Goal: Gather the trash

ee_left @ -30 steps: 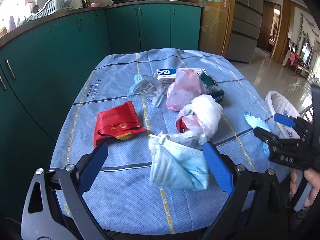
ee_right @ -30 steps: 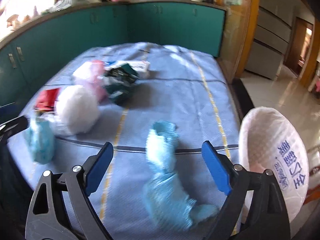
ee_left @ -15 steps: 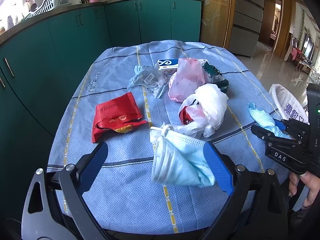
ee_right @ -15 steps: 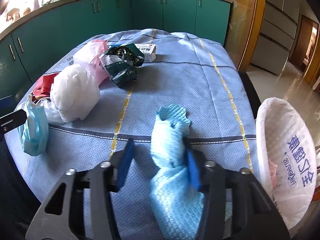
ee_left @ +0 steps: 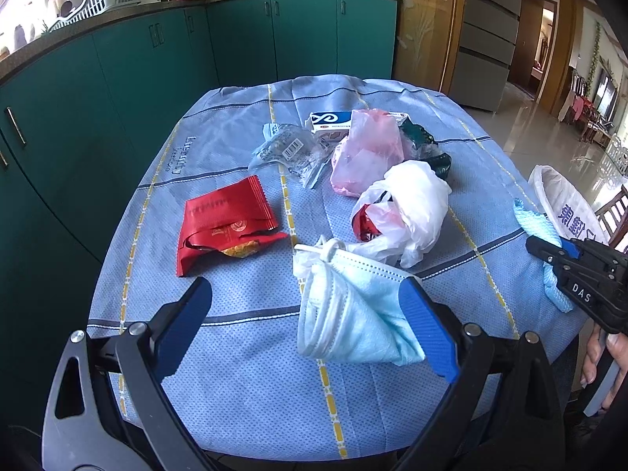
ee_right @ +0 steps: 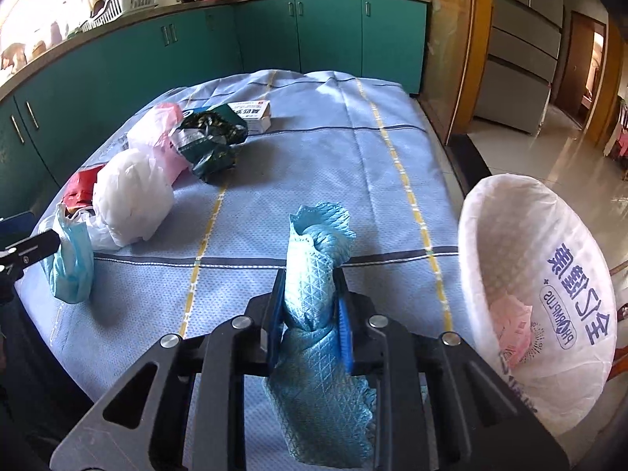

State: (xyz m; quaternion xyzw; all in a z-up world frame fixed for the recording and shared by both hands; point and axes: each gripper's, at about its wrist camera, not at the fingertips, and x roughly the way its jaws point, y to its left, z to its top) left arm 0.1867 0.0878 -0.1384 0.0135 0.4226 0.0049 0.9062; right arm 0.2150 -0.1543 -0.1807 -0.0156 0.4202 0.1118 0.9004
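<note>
The right gripper [ee_right: 310,310] is clamped on the blue cloth [ee_right: 314,274] at lower centre; the lined bin [ee_right: 537,314] at right holds little; 7 or so items remain on the table [ee_right: 314,165]

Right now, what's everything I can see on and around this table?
cloth: 1, light blue, pinched in right gripper
mask: 1, blue-white, near edge
white bag: 1, white, mid-table
pink bag: 1, pink, behind white bag
red packet: 1, red, left side
clear wrapper: 1, clear, far left
green packet: 1, dark green, by box
box: 1, white, far end
bin: 1, white-lined, right of table
left gripper: black-blue, open around mask
right gripper: shut on cloth
</note>
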